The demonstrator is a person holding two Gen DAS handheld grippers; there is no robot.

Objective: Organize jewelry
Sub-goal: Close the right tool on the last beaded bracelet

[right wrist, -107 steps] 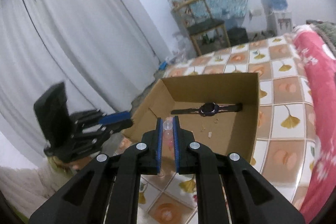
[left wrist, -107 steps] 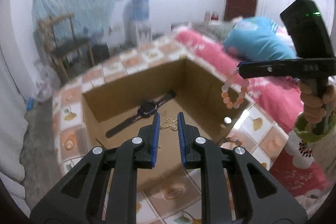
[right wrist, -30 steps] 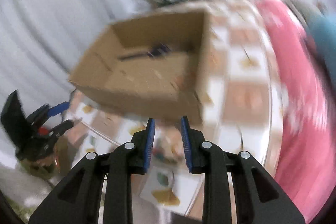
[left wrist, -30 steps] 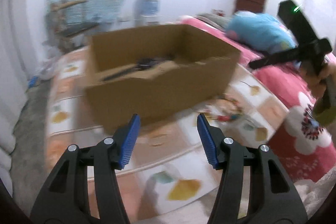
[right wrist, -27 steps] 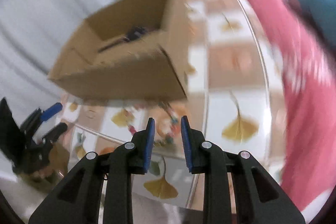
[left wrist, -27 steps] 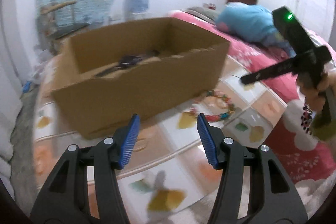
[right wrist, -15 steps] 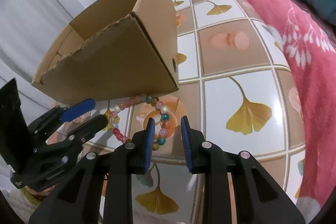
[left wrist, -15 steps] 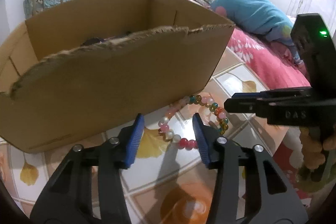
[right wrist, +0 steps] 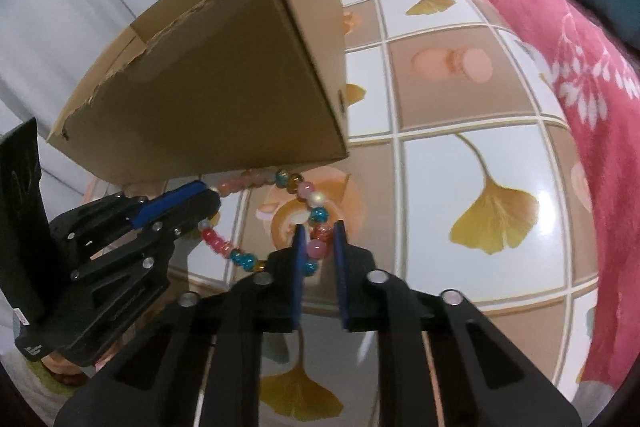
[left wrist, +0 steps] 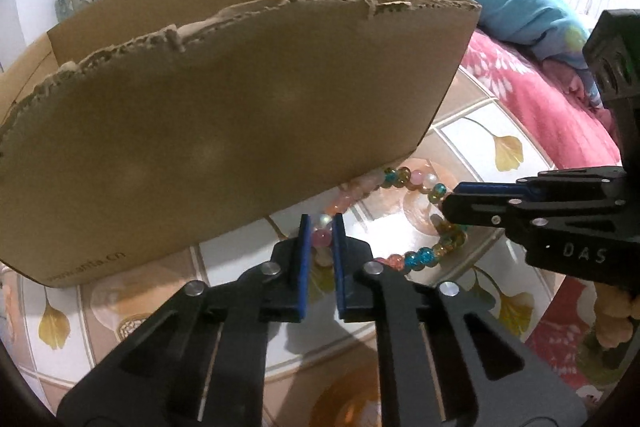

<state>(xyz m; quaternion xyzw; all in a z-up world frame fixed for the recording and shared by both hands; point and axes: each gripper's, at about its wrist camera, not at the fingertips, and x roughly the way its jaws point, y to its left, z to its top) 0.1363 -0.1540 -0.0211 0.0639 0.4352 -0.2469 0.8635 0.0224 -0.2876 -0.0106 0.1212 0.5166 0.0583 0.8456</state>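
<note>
Since half a second ago, both of your grippers have dropped onto the multicoloured glass-bead bracelet (left wrist: pixel 416 255), their jaws closing. Through your left wrist camera, the left gripper (left wrist: pixel 319 237) is pinching a pink bead, jaws narrow; the bracelet is lying on the ginkgo-patterned tiled tabletop (left wrist: pixel 496 151) at the torn brown cardboard box's (left wrist: pixel 224 131) five o'clock corner. Through your right wrist camera, the right gripper (right wrist: pixel 318 247) is clamping another pink bead, while the left gripper is gripping at nine o'clock.

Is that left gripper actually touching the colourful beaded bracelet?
Touching. In the left wrist view the left gripper, whose jaws have just been closing, pinches a pink bead of the colourful beaded bracelet between its blue pads.
</note>
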